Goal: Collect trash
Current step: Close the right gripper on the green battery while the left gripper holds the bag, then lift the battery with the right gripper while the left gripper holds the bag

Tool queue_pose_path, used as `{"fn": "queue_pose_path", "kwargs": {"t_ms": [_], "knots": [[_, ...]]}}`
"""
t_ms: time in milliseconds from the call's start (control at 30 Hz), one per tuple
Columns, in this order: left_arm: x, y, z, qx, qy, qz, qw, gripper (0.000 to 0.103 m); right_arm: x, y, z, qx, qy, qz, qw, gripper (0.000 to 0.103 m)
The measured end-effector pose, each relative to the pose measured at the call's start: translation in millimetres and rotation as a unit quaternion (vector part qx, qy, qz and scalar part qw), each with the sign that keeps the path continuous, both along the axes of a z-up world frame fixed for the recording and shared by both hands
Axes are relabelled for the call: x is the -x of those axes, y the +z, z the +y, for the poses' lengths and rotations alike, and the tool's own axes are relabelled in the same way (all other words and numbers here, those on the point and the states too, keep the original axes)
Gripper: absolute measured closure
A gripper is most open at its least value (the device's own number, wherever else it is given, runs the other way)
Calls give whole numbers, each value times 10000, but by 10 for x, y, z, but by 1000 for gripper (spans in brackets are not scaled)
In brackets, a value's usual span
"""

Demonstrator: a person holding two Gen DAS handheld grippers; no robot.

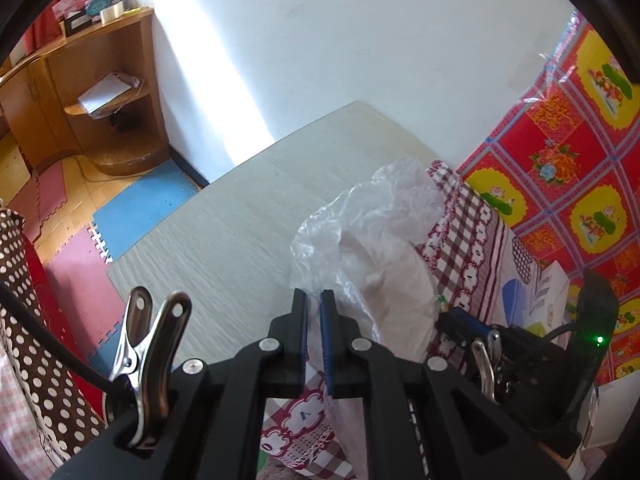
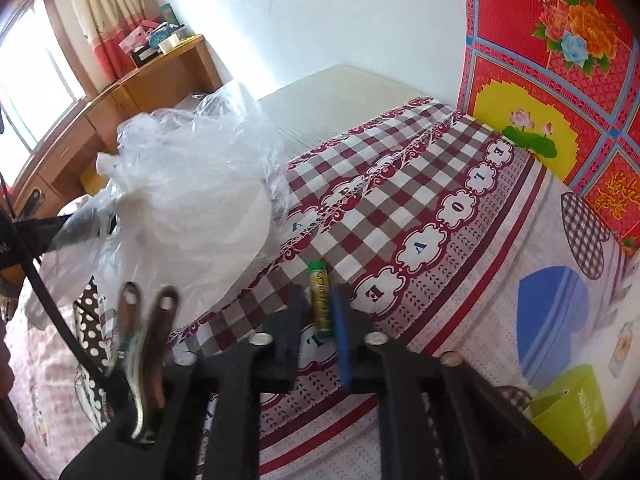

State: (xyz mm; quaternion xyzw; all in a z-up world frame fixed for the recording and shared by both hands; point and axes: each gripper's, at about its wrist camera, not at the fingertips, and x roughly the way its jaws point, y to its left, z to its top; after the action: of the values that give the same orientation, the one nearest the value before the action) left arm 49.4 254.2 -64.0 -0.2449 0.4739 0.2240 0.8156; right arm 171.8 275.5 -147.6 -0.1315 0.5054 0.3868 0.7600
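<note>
Plastic bag [image 1: 372, 240] in left gripper [image 1: 314, 300]

Wooden corner shelf unit [image 1: 108, 92] against a white wall [image 1: 360, 32], teal alarm clock [image 1: 97, 5] and tape roll [image 1: 111, 15] on its top, blue foam floor mat [image 1: 140, 208], pale wood-grain board [image 1: 224, 232], checked bedsheet [image 2: 400, 184], red floral cloth [image 2: 560, 60], curtain [image 2: 104, 8]
</note>
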Motion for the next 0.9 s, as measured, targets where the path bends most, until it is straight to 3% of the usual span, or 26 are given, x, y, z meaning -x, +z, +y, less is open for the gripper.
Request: {"fn": "queue_pose_path", "kwargs": {"t_ms": [400,500,567,900], "knots": [[-91,-127,-101,339,-396,-58,9986,96,126,257,-308,-333,-170,-1,9993,92],[-113,-147,-91,441,-350,-207,9982,91,135,273,-355,-338,-259,49,9991,92],[-141,-181,-81,519,-310,-252,9979,83,132,264,-392,-332,-337,113,9988,92],[-338,-337,-79,698,-365,-241,9966,60,188,361,-580,-262,-489,46,9984,92]]}}
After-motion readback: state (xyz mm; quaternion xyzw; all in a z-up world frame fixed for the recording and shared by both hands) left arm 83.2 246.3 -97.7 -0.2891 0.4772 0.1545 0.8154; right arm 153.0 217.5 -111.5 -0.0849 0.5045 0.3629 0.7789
